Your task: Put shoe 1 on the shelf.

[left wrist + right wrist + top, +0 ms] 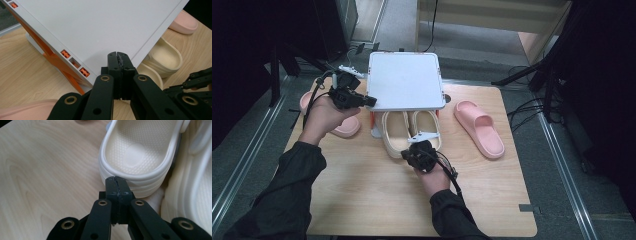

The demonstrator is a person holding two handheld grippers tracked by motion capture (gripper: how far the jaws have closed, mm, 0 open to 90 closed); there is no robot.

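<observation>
High view: cream slippers (411, 132) sit under the white shelf (405, 81). Right hand-held gripper (416, 152), clenched empty, nudges the heel; left hand-held gripper (362, 99), clenched too, meets the shelf edge. Pink slippers (479, 128) flank the worktop (362, 195).

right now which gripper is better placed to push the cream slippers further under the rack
Right. The right gripper sits shut at a cream slipper's heel; the left gripper rests on the rack's top.
</observation>
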